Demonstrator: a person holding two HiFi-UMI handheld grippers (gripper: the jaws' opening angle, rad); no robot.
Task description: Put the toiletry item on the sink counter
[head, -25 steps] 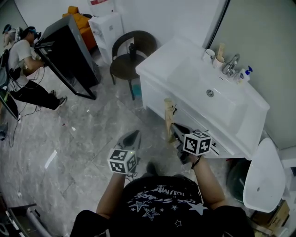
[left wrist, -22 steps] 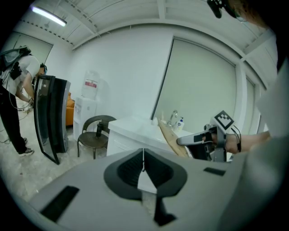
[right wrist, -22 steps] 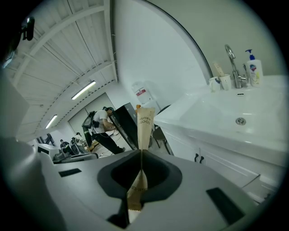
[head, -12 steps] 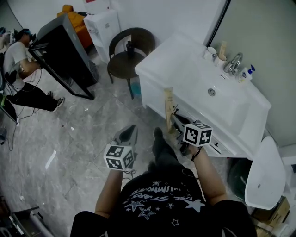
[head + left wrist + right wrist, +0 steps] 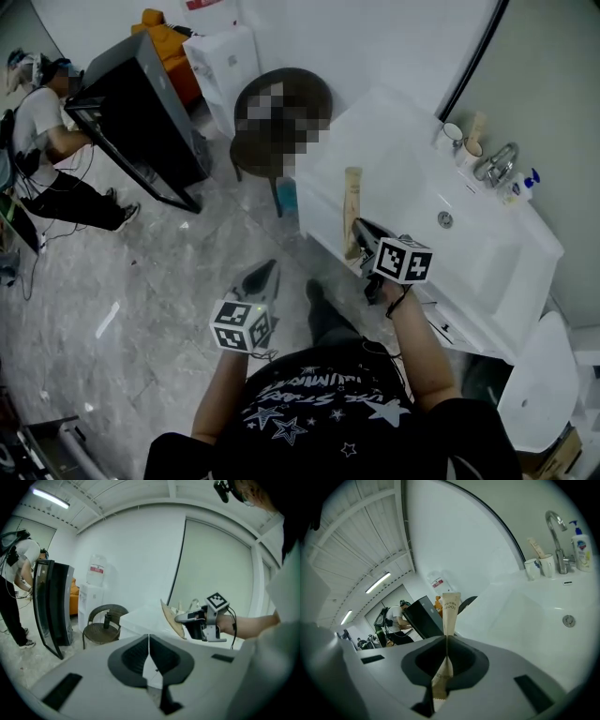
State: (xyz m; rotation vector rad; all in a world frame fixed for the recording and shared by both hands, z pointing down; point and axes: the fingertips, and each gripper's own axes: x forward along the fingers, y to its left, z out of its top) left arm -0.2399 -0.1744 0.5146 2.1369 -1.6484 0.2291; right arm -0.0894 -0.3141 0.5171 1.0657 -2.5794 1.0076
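Observation:
A flat beige toothbrush packet [image 5: 352, 208] stands nearly upright in my right gripper [image 5: 360, 228], which is shut on its lower part. It hangs over the near left edge of the white sink counter [image 5: 380, 155]. In the right gripper view the packet [image 5: 451, 609] rises from between the pressed jaws [image 5: 446, 640], with the counter [image 5: 520, 616] beyond. My left gripper [image 5: 268, 273] hangs over the floor to the left, shut and empty. In its own view the jaws [image 5: 149, 638] meet, and the packet [image 5: 169, 618] shows ahead.
A faucet [image 5: 497, 161], two cups [image 5: 461, 141] and a soap bottle [image 5: 527, 180] line the counter's back. A dark round chair [image 5: 281, 141] stands left of the cabinet. A black upright panel [image 5: 141, 112], a person [image 5: 47, 141] and a toilet [image 5: 539, 394] are nearby.
My right gripper has carried the packet up and forward, from in front of the cabinet to over the counter's edge. The left gripper has stayed low over the floor.

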